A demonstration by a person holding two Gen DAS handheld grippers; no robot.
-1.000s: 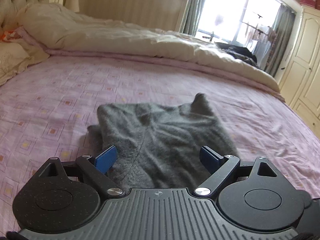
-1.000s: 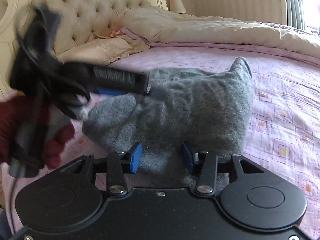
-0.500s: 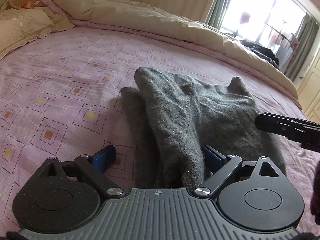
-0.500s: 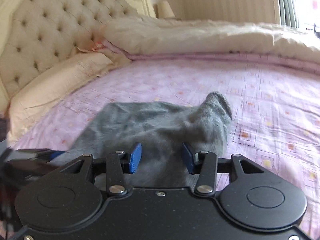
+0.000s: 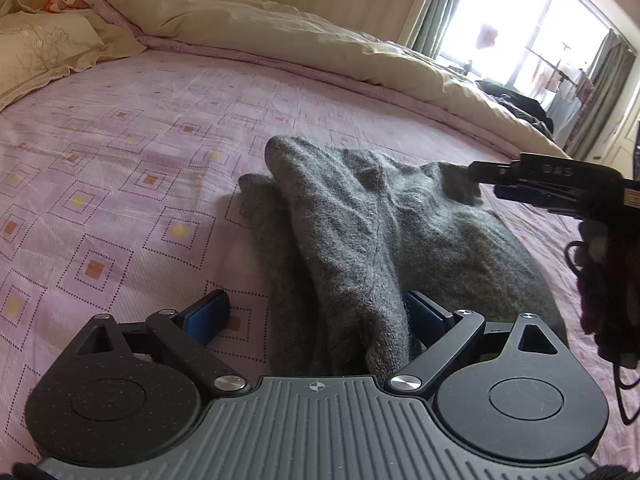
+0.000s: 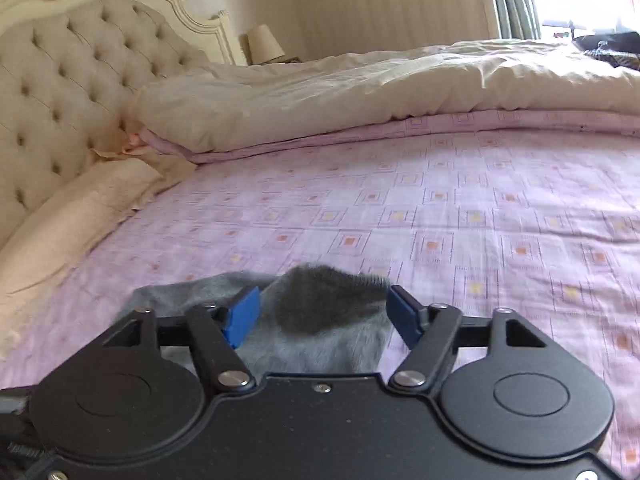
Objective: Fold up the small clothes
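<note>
Grey knit garment [image 5: 360, 232] lies rumpled & half-folded on pink bedsheet [image 5: 120, 152].

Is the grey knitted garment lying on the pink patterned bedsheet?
Yes, the grey knitted garment lies bunched on the pink patterned bedsheet.

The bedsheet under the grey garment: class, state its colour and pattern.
The bedsheet is pale lilac-pink, printed with dotted nested squares with orange or yellow centres; clearest in the left wrist view.

Daylight blows out the window [image 5: 516, 36], fisheye bends edges, and the garment [image 6: 332, 300] looks perhaps motion-blurred.
</note>
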